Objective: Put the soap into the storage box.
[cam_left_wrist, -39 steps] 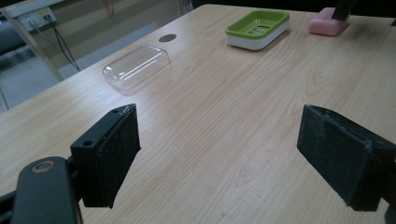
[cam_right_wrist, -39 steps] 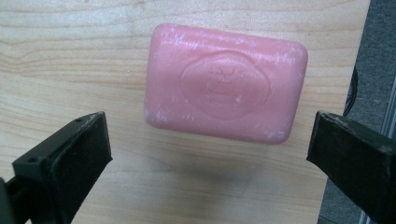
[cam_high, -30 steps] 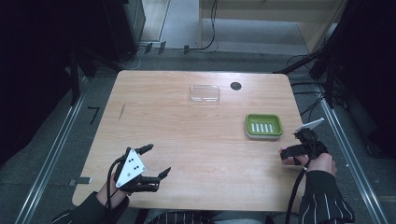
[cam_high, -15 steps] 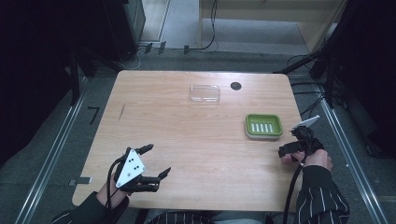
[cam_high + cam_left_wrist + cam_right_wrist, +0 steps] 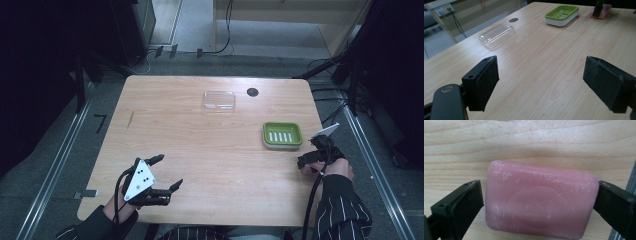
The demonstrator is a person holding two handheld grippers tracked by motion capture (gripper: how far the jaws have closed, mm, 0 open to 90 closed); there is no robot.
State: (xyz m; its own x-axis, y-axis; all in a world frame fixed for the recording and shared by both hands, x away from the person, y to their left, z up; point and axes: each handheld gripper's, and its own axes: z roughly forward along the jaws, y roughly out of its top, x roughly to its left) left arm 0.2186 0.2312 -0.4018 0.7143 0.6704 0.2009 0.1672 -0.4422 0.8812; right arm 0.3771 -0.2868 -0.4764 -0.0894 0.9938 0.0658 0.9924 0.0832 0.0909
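Pink soap (image 5: 541, 201), embossed stamp illegible

Soap (image 5: 541, 201) embossing blurred, perhaps lettering

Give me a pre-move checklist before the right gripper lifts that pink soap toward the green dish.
1. Pink soap sits between the right gripper jaws: ok.
2. Jaws firmly clamped on the soap: cannot tell; the right jaw touches, a sliver of gap shows at the left.
3. Green soap dish empty: ok.
4. Table bare between soap and dish: ok.
5. Left gripper open, far from the dish: ok.
6. Clear lid apart from the dish: ok.
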